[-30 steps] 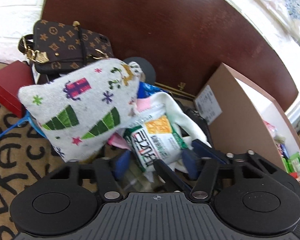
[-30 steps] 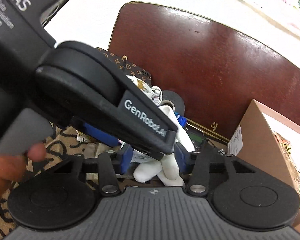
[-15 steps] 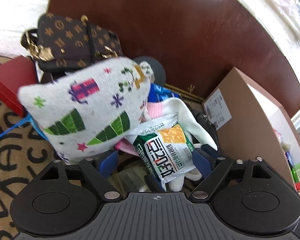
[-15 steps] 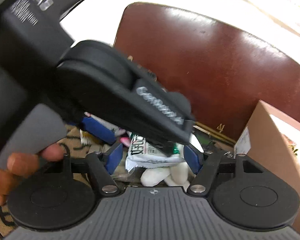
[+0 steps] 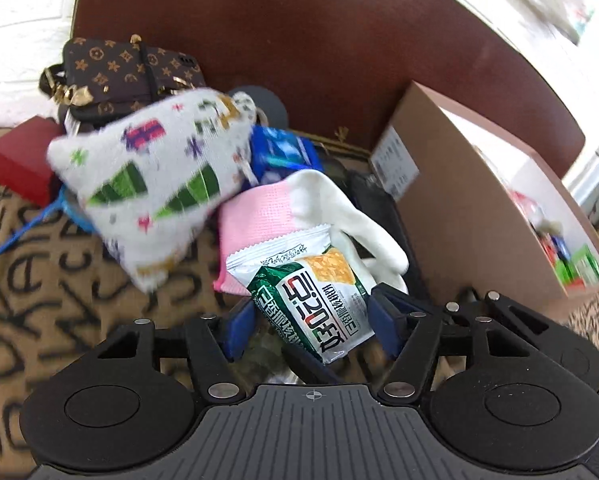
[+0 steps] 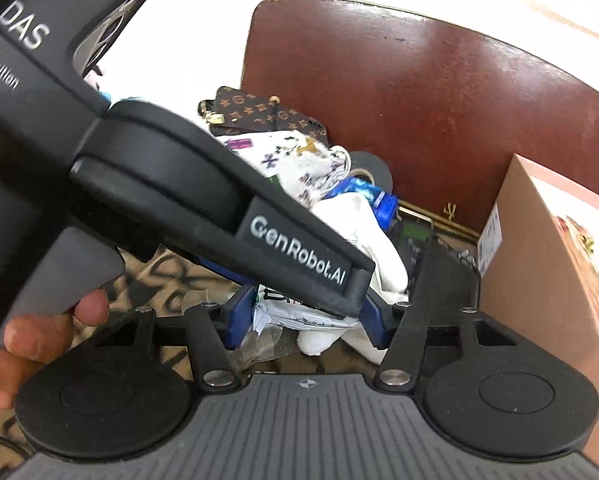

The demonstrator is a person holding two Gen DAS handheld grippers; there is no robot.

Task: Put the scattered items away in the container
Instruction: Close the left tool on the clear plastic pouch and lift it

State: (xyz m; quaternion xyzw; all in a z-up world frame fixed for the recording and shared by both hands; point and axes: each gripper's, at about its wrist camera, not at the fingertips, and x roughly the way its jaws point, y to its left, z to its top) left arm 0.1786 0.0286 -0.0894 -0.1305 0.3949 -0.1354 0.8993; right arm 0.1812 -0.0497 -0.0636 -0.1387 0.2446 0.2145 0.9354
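A green and white snack packet (image 5: 315, 300) lies tilted between the blue pads of my left gripper (image 5: 309, 324), whose jaws stand apart around it. Whether the pads touch it I cannot tell. Behind it lie a pink and white glove (image 5: 299, 216), a white Christmas-print pouch (image 5: 151, 184) and a blue packet (image 5: 283, 152). The cardboard box (image 5: 471, 208) stands open at the right with several items inside. My right gripper (image 6: 307, 320) is open just behind the left gripper's body (image 6: 219, 200), which hides most of the packet (image 6: 295, 314).
A brown monogram purse (image 5: 127, 72) and a red box (image 5: 19, 160) sit at the back left. A dark grey tape roll (image 5: 263, 100) lies behind the pouch. A brown chair back (image 5: 319, 40) rises behind the pile. The surface is a tan letter-print cloth (image 5: 59, 300).
The left gripper's jaws have widened and it has pulled back and up. The snack packet has come forward with it, uncovering the pink glove. The right gripper's jaws have also opened wider.
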